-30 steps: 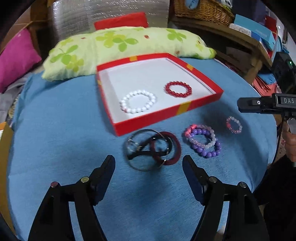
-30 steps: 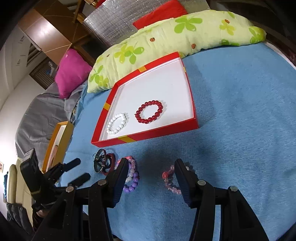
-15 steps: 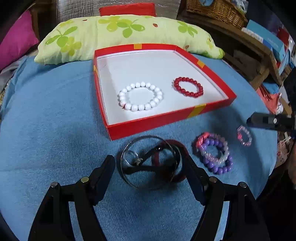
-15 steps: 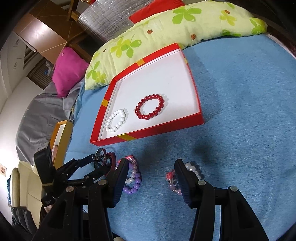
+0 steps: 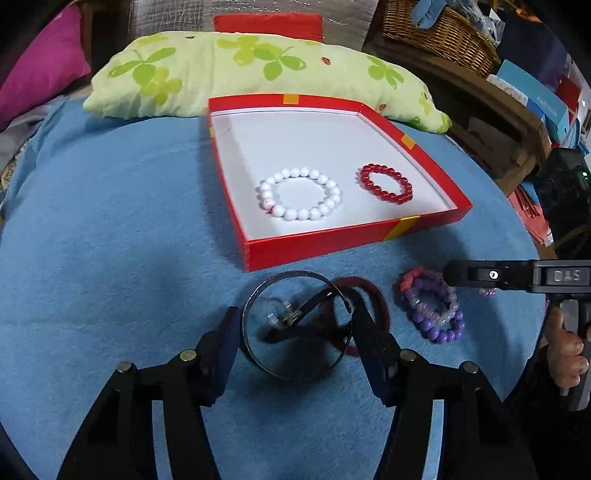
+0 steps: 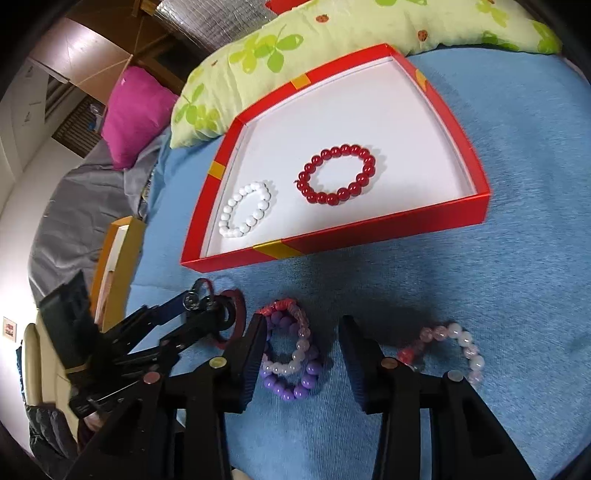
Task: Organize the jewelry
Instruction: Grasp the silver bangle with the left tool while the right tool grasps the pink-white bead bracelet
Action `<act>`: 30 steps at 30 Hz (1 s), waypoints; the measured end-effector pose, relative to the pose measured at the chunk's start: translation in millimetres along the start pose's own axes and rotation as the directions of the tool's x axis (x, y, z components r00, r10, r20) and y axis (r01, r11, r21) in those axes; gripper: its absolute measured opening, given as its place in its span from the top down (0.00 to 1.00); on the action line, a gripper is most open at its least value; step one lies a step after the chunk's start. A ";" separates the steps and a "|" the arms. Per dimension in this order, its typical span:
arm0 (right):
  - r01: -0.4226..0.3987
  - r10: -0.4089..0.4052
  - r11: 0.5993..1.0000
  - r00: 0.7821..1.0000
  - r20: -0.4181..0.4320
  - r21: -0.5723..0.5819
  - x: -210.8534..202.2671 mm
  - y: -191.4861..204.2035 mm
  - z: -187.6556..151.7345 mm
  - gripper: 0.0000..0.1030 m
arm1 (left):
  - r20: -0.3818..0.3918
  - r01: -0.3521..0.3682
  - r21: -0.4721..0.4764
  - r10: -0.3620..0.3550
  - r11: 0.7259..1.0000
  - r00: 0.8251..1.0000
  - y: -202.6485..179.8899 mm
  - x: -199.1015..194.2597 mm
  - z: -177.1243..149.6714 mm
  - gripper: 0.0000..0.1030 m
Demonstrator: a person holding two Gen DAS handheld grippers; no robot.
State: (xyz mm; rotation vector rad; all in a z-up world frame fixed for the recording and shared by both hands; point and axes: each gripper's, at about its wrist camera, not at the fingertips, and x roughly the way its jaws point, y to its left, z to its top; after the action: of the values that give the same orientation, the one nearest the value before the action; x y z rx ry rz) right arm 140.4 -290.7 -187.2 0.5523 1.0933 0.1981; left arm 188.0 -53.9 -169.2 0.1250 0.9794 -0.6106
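A red box [image 5: 347, 242] [image 6: 388, 229] with a white floor holds a white bead bracelet [image 5: 299, 194] [image 6: 245, 210] and a red bead bracelet [image 5: 386, 183] [image 6: 338, 174]. On the blue cloth in front lie a silver bangle [image 5: 295, 373] with a black band and a dark red bangle [image 5: 380, 295], a purple and pink bead pile [image 5: 432, 310] [image 6: 291, 354], and a pale pink bracelet [image 6: 443, 343]. My left gripper [image 5: 295, 325] is open around the silver bangle. My right gripper [image 6: 303, 332] is open over the purple pile.
A green flowered pillow [image 5: 236, 74] lies behind the box, with a magenta cushion [image 5: 33, 74] at the left. A wicker basket [image 5: 439, 33] and a wooden shelf stand at the back right. The cloth's edge is near at the right. A yellow box [image 6: 118, 254] stands left.
My left gripper has moved forward and now straddles the silver bangle. My right gripper has shifted left from the pale pink bracelet to the purple pile.
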 end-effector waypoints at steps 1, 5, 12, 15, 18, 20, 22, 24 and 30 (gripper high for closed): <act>0.016 -0.016 1.000 1.000 0.000 -0.005 3.0 0.6 0.2 0.61 | 0.001 -0.009 -0.001 0.009 1.000 1.000 2.4 -1.9 -1.3 0.40; 0.065 -0.064 0.997 0.998 0.012 -0.045 7.8 4.9 -0.5 0.76 | 0.006 -0.027 0.005 0.027 1.000 1.000 10.0 -11.5 -6.6 0.40; 0.103 -0.099 0.990 0.994 0.039 -0.099 1.3 3.9 -2.0 0.93 | 0.021 -0.061 0.028 0.060 0.998 0.998 16.3 -28.3 -14.6 0.40; 0.115 -0.109 0.990 0.992 0.068 -0.086 -7.9 -1.8 0.3 0.93 | 0.035 -0.067 0.023 0.066 0.998 0.997 16.7 -34.4 -14.2 0.40; 0.113 -0.108 0.992 0.990 0.092 -0.050 -17.8 -11.7 4.1 0.93 | 0.057 -0.074 0.026 0.073 0.997 0.996 14.1 -39.0 -10.7 0.40; 0.097 -0.093 0.995 0.992 0.085 -0.038 -20.6 -14.7 5.3 0.91 | 0.069 -0.078 0.024 0.076 0.997 0.995 12.8 -40.9 -8.2 0.40; 0.048 -0.047 0.999 0.997 0.055 -0.016 -19.9 -16.4 5.5 0.89 | 0.079 -0.087 0.018 0.085 0.996 0.993 12.1 -42.1 -5.6 0.40; 0.009 -0.008 1.000 1.000 0.028 -0.012 -17.5 -13.7 5.6 0.62 | 0.081 -0.096 0.013 0.094 0.995 0.992 11.4 -42.0 -4.2 0.40; -0.012 0.012 1.000 1.000 -0.001 -0.020 -4.0 -4.4 2.0 0.60 | 0.095 -0.107 0.010 0.106 0.994 0.990 10.6 -46.3 -4.7 0.40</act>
State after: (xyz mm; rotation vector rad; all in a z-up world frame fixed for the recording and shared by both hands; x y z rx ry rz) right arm 139.8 -296.7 -185.7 0.5412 1.0885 0.2196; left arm 171.4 -23.6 -136.3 0.1597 0.8714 -0.5215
